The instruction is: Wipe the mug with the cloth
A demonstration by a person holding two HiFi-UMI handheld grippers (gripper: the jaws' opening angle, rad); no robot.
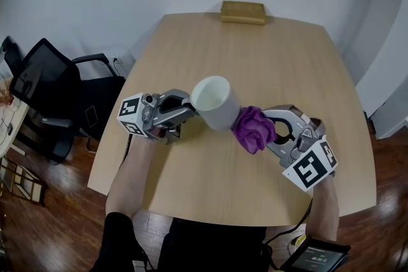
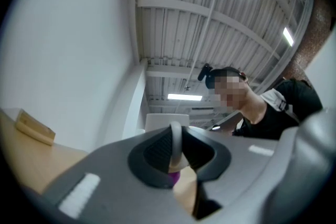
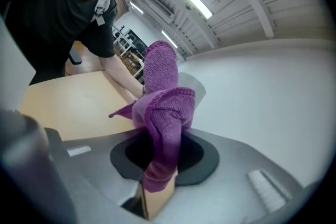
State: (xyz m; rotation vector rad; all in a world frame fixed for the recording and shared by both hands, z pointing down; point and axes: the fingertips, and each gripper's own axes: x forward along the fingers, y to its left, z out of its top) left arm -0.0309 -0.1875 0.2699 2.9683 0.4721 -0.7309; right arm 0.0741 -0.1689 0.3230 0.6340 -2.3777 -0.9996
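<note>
Head view: each claw carries a cube (image 1: pixel 132 114) with black-and-white square markers. A small screen (image 1: pixel 315 256) at the bottom edge shows print too small to read. The left claw (image 1: pixel 188 106) is clamped on the handle of the white mug (image 1: pixel 215 102), which hangs tilted above the pale wood worktop (image 1: pixel 268 54), mouth facing away. The right claw (image 1: pixel 265 130) pinches a bunched purple cloth (image 1: pixel 254 129), which touches the mug's base end. A brown block (image 1: pixel 243 12) lies at the far edge.

Left gripper view: the jaws stand narrowly apart, pressed on the mug's handle (image 2: pixel 176 143), with purple just below it.

Right gripper view: the jaws are closed on the cloth (image 3: pixel 164 128), which stands up out of them.
</note>
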